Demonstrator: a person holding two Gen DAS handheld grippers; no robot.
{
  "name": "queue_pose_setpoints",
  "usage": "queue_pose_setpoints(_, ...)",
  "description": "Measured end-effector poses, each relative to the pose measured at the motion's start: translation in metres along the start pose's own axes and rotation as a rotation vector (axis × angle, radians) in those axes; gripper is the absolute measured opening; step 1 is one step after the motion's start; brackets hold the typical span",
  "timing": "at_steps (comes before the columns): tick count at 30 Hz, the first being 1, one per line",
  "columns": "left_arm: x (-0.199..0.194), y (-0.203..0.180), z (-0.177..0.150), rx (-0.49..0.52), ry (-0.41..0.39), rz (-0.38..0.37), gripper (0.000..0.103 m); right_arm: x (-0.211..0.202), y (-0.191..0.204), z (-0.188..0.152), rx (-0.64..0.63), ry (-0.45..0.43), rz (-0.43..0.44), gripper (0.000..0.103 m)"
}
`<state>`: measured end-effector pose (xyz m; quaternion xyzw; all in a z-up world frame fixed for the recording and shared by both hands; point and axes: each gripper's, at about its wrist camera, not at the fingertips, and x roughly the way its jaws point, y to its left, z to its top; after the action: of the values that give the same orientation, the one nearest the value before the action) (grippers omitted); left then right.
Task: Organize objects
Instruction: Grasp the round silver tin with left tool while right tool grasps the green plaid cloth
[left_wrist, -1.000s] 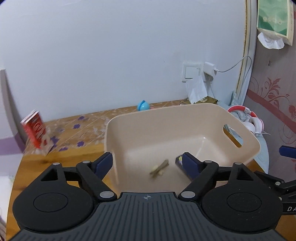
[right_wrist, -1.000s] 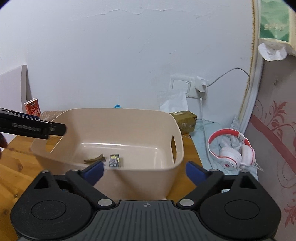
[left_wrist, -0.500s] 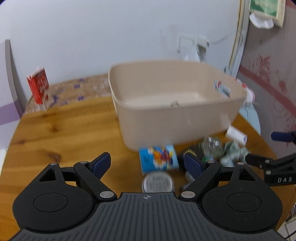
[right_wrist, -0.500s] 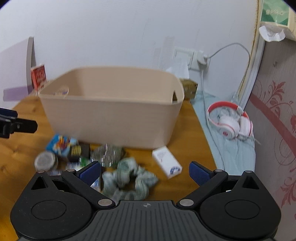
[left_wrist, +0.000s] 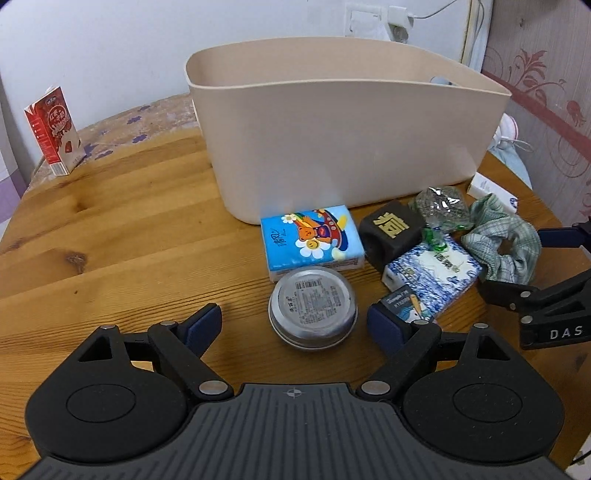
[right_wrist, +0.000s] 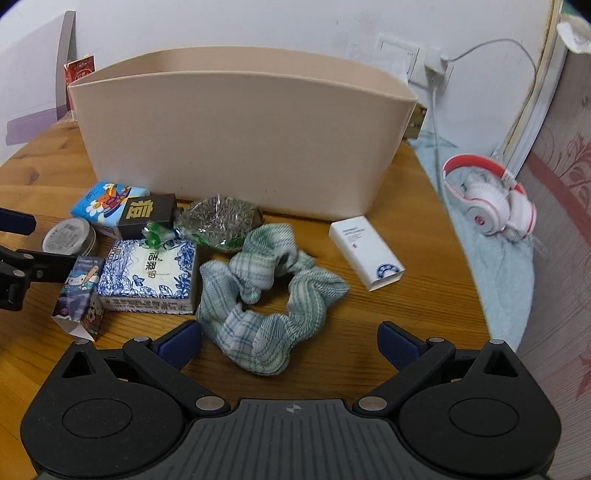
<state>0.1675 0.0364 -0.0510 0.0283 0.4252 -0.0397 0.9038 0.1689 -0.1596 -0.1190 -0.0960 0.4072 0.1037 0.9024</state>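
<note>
My left tongs (left_wrist: 295, 323) are spread wide with nothing gripped; the round metal tin (left_wrist: 313, 306) lies on the counter (left_wrist: 110, 240) between their blue pads, low in the left wrist frame, and neither pad touches it. My right tongs (right_wrist: 290, 341) are also released, and the near edge of the green plaid scrunchie (right_wrist: 269, 291) reaches down between their tips at the bottom centre of the right wrist frame.

The wooden counter fills the lower half of both frames. On it, in the upper middle, stands the beige plastic bin (right_wrist: 236, 147), its near wall facing me; I cannot see inside it. Everything to be sorted lies in front of that wall. The scrunchie is the largest piece, lower centre. Left of it and touching it is the blue-and-white floral tissue pack (right_wrist: 149, 277). The white box (right_wrist: 364, 251) lies alone to the right of centre. Above the scrunchie sits a clear bag of dark seeds (right_wrist: 219, 221). Further left come the blue cartoon tissue pack (right_wrist: 103, 201), the black box with a gold character (right_wrist: 147, 216) leaning on it, and the small cartoon carton (right_wrist: 79, 295) at the left edge.

Pink and white headphones (right_wrist: 491, 199) rest on a pale blue cloth at the right, off the counter.
</note>
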Motion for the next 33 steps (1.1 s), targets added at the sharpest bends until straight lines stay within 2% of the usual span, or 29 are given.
queue_pose_setpoints(4, 0.009, 0.004, 0.001, -0.014, 0.017, -0.008, 0.084, 0.004, -0.002, 0.001, 0.025, -0.012, 0.004, 0.103)
queue_pose_setpoints(6, 0.009, 0.003, -0.001, -0.006, 0.005, -0.007, 0.081, 0.005, -0.003, 0.0, 0.034, -0.024, 0.013, 0.096)
queue_pose_setpoints(8, 0.008, 0.002, -0.001, -0.002, -0.005, -0.017, 0.073, 0.005, -0.005, 0.0, 0.046, -0.032, 0.036, 0.087)
queue_pose_setpoints(9, 0.007, 0.002, -0.001, 0.002, -0.012, -0.02, 0.065, 0.005, -0.005, 0.0, 0.051, -0.033, 0.043, 0.084)
queue_pose_setpoints(10, 0.006, 0.001, -0.001, 0.005, -0.019, -0.022, 0.061, 0.003, -0.004, 0.0, 0.054, -0.036, 0.054, 0.075)
queue_pose_setpoints(11, 0.006, 0.001, -0.001, 0.006, -0.021, -0.023, 0.056, 0.002, -0.003, 0.0, 0.053, -0.04, 0.06, 0.061)
queue_pose_setpoints(13, 0.006, 0.0, 0.0, 0.006, -0.017, -0.02, 0.056, -0.001, 0.002, 0.0, 0.04, -0.05, 0.061, 0.042)
queue_pose_setpoints(14, 0.005, 0.0, 0.0, 0.005, -0.019, -0.022, 0.056, -0.002, 0.004, 0.001, 0.029, -0.053, 0.056, 0.034)
queue_pose_setpoints(17, 0.003, 0.0, -0.001, 0.0, -0.01, -0.023, 0.055, -0.005, 0.007, -0.001, 0.035, -0.054, 0.078, 0.019)
queue_pose_setpoints(24, -0.012, 0.0, -0.007, -0.003, -0.022, -0.039, 0.055, -0.022, 0.007, -0.003, 0.041, -0.094, 0.07, 0.014)
queue_pose_setpoints(33, -0.052, 0.001, -0.003, -0.017, -0.099, -0.055, 0.055, -0.065, 0.004, -0.001, 0.04, -0.186, 0.064, 0.014)
